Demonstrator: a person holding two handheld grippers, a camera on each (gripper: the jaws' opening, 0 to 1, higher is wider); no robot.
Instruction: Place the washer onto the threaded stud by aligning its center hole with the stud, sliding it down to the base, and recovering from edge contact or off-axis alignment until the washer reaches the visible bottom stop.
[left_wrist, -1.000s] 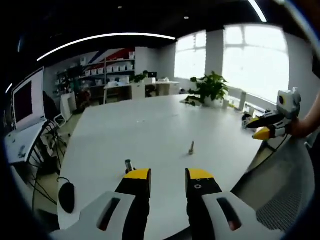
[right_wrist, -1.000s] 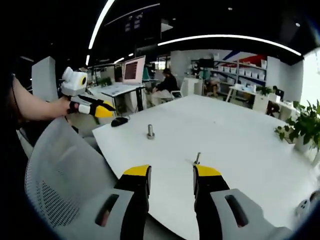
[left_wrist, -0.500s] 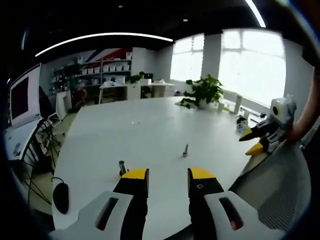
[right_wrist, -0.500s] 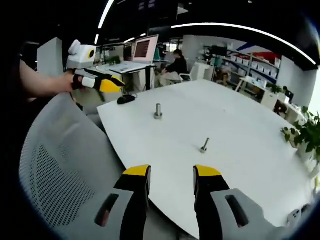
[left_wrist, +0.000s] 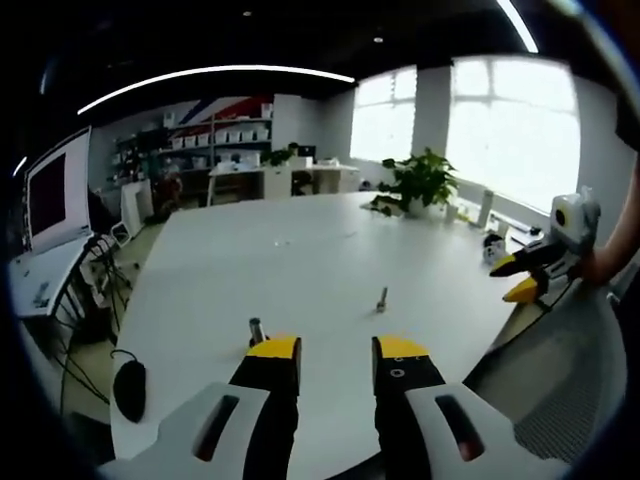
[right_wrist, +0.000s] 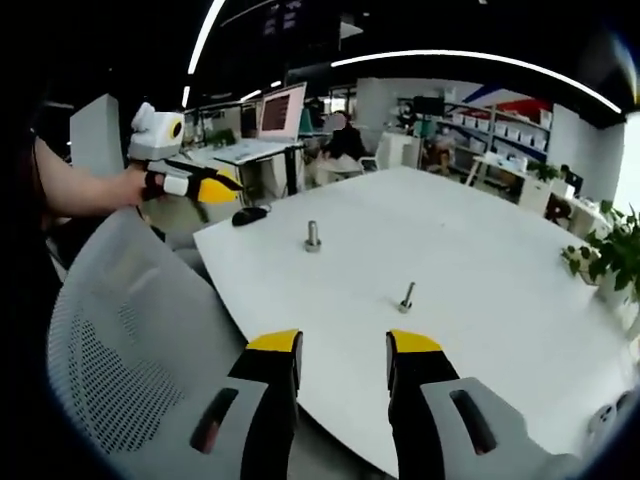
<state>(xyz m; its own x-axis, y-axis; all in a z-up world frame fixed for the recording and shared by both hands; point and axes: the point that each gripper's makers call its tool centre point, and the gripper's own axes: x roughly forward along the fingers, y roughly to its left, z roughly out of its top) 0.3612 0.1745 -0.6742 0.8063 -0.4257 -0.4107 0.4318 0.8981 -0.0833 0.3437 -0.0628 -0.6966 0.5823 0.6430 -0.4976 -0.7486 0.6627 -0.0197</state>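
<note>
Both claws gape with nothing between the jaws: left gripper (left_wrist: 336, 352) at bottom centre of the left gripper view, right gripper (right_wrist: 344, 347) likewise in the right gripper view. Just above the left one stands a stud (left_wrist: 256, 331) on the table (left_wrist: 300, 260); a bolt (left_wrist: 382, 298) sits centre-frame. I cannot make out the washer. Lower left lies a mouse (left_wrist: 130, 376).

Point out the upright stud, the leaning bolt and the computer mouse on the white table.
upright stud (right_wrist: 313, 236), right gripper view, mid shaft.
leaning bolt (right_wrist: 407, 297), right gripper view, its shank.
computer mouse (left_wrist: 130, 377), left gripper view, top of its shell.
</note>
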